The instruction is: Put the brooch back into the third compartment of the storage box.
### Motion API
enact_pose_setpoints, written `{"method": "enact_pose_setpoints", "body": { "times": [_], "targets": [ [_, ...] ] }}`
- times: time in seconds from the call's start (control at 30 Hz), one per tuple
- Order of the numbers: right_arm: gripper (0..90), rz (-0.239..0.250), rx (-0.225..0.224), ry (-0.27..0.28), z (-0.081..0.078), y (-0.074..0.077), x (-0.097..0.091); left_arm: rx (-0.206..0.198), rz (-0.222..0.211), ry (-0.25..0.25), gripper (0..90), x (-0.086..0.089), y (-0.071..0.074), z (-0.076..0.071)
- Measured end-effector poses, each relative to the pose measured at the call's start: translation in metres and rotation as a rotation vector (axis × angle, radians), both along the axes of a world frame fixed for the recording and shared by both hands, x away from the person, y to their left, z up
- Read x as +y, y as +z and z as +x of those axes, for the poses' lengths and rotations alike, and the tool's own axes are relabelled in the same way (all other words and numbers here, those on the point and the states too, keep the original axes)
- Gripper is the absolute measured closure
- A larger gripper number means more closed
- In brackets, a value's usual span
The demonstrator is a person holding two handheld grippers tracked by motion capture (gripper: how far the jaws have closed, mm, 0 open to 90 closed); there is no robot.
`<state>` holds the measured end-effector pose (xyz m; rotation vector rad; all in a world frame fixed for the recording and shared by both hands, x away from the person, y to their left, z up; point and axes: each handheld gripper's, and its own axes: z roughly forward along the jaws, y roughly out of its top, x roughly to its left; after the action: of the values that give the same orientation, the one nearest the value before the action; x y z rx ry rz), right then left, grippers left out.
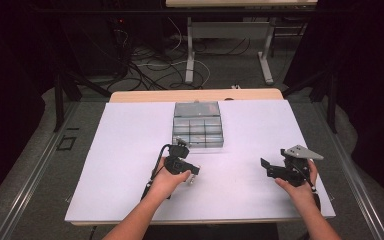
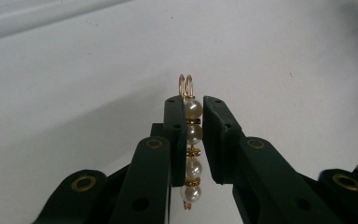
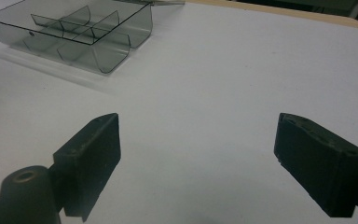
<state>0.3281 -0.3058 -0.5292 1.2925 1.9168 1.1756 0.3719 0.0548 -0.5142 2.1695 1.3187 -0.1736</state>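
The person's left gripper [image 1: 192,172] sits low over the white table sheet [image 1: 125,150], just in front of the clear compartment box [image 1: 198,125], with the hand wrapped round its body. Seen along its own jaws, it has closed on a pearl earring [image 2: 192,149]: four cream pearls strung in a line with small gold spacers between them, pinched from both sides by the black pads. The gold wire loop [image 2: 185,86] at the far end pokes out past the fingertips (it looks like a doubled hook, though I can't say more at this size), and the nearest pearl hangs below the pads. The earring is off the sheet, lying lengthwise along the gap between the jaws.

The right gripper [image 1: 271,170] is well apart from the left, over on the right side of the sheet, with its grey three-cornered plate [image 1: 302,151] on top. Its jaws stand wide apart with nothing between them; bare white sheet shows in the gap, and the pads look to be just above the surface.

The box lies near the far middle of the sheet. From the right gripper's view it is a smoky transparent tray [image 3: 81,28], lid off, split by curved dividers into several small compartments; I can't make out anything inside them.
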Motion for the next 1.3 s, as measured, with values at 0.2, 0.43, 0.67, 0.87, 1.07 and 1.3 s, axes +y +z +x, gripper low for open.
{"method": "enact_pose_setpoints", "body": {
  "times": [0.2, 0.43, 0.67, 0.87, 1.07, 1.3],
  "targets": [
    [14.3, 0.004, 0.003, 0.001, 0.000, 0.000, 0.000, -0.023, 0.013, 0.009, 80.2, 0.002, 0.004, 0.002],
    [14.3, 0.001, 0.004, -0.002, 0.000, 0.000, 0.000, -0.077, 0.017, 0.014, 80.2, 0.004, 0.007, 0.005],
    [14.3, 0.000, 0.006, 0.003, 0.000, -0.001, 0.000, -0.122, 0.046, 0.013, 80.2, 0.004, 0.010, 0.008],
    [14.3, -0.003, 0.004, 0.003, 0.000, -0.001, 0.000, -0.179, 0.071, 0.008, 80.2, 0.005, 0.013, 0.010],
    [14.3, -0.002, 0.007, 0.002, 0.000, -0.001, 0.000, -0.223, 0.089, -0.005, 80.2, 0.006, 0.019, 0.013],
    [14.3, -0.001, 0.007, 0.003, 0.000, -0.001, 0.000, -0.265, 0.099, -0.015, 80.2, 0.003, 0.026, 0.016]
  ]
}}
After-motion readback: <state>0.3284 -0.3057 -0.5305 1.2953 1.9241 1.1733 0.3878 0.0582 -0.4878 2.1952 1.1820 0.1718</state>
